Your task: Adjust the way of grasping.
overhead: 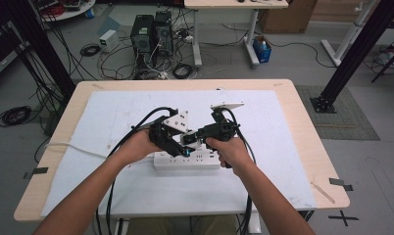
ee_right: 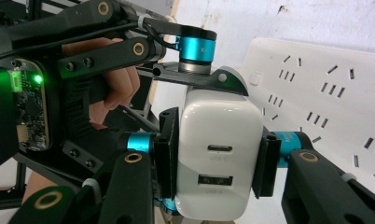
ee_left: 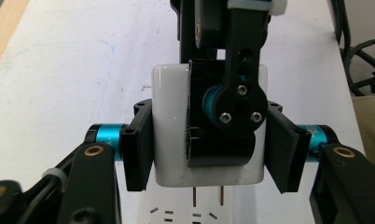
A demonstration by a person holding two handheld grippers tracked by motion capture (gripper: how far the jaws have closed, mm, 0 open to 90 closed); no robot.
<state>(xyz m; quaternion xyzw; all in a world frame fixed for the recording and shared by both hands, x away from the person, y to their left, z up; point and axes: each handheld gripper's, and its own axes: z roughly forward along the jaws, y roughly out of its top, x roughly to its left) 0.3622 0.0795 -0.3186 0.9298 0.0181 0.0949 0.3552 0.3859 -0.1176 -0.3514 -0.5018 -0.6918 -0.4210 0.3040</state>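
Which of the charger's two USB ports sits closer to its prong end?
Judging from the right gripper view, probably the lower rectangular port; the slim oval one sits above it on the white charger.

Glossy white plastic charger (ee_right: 218,158) — matt black tongs (ee_right: 214,161)

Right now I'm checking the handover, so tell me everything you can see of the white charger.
The white charger is a glossy, rounded plastic block. One face carries two ports, an oval one above a rectangular one. Two metal prongs stick out of its end, bare and just above the white power strip, so it is not seated. The left gripper and right gripper both clamp it, on different pairs of sides.
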